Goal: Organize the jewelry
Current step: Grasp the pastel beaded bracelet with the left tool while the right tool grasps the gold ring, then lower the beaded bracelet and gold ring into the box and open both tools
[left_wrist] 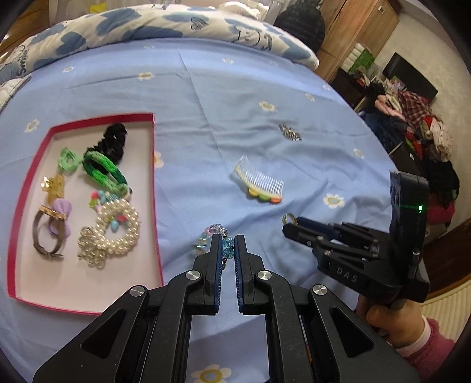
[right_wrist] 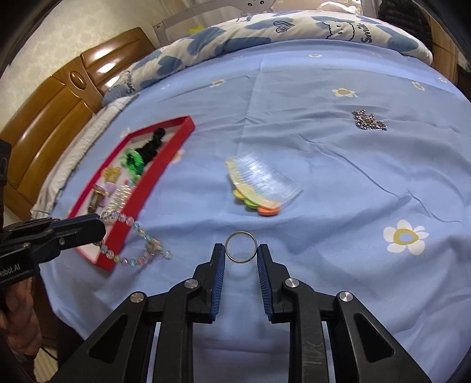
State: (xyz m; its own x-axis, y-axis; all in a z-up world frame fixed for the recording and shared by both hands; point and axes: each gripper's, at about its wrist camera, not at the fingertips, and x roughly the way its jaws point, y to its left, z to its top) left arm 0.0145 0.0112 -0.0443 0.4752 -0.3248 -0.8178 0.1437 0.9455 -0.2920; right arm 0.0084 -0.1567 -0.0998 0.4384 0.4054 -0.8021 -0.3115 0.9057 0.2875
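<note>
From the left wrist view, my left gripper [left_wrist: 227, 240] is clenched on the bead bracelet [left_wrist: 216, 240], lifted just beside the right wall of the red box [left_wrist: 157, 224]; in the box lie already the pearl bracelet [left_wrist: 117, 229], green ties [left_wrist: 103, 169], a black scrunchie [left_wrist: 114, 141] and a watch [left_wrist: 47, 232]; the hair comb [left_wrist: 260, 184] and a sparkly clip [left_wrist: 290, 132] wait on the blue sheet [left_wrist: 235, 97], so I judge the task more than half done.

From the right wrist view, my right gripper [right_wrist: 240, 250] grasps a thin metal ring [right_wrist: 240, 247] between its fingers, above the near edge of the bed; the comb lies in the middle and the clip toward the far right; a folded duvet [right_wrist: 294, 26] lies at the far edge, a wooden headboard [right_wrist: 59, 97] on the left.
</note>
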